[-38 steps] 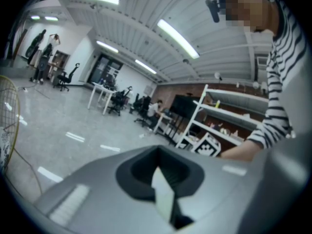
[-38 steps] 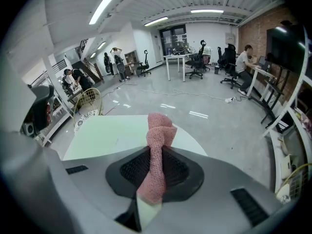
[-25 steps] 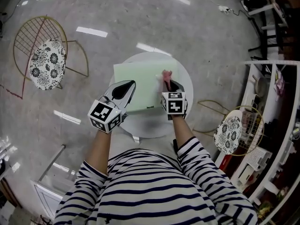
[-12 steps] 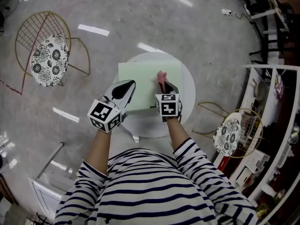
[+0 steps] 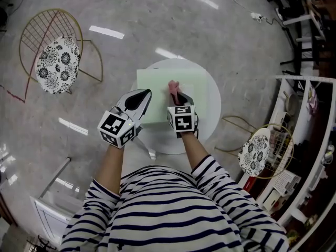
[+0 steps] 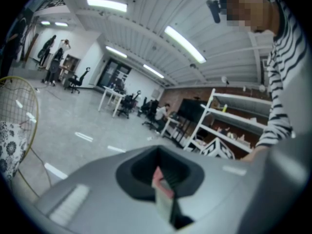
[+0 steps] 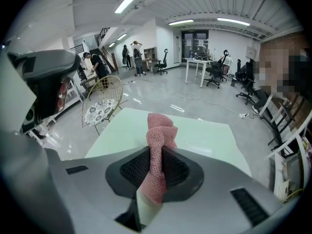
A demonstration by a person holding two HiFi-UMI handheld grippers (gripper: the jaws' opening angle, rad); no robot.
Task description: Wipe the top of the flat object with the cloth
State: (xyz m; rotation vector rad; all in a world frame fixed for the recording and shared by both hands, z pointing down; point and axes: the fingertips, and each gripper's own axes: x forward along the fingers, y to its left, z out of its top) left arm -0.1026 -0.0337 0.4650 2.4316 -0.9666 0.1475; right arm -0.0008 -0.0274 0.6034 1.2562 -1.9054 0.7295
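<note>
The right gripper (image 5: pixel 177 93) is tipped steeply down over the pale green flat rectangular board (image 5: pixel 155 83). Its jaws are clamped tight on a pink knitted cloth (image 5: pixel 171 85). The cloth is pinched in a narrow fold and bunches out past the tips, and that bunch meets the board near its middle. The grip looks deliberate to me: a soft wad leads, so fabric and not hard jaw rubs the surface. From the right gripper view the board spreads out bare and pale beyond the cloth, so plenty of its top is within reach of a sweep.

The left gripper (image 5: pixel 140 95) sits at the board's near left corner, jaws pressed fully together with nothing I can name between them. It points almost level, out across the room and not down at the board. I cannot tell whether it touches that corner. My guess is it is parked there to brace the board, or simply to stay out of the cloth's path.

The board lies flat on a small round white table (image 5: pixel 208 117), overhanging it at the far left corner. That overhang is one reason a steadying tool at the near left corner makes sense: a hard push on the unsupported part could tip or slide the board. The wipe looks under way.
</note>
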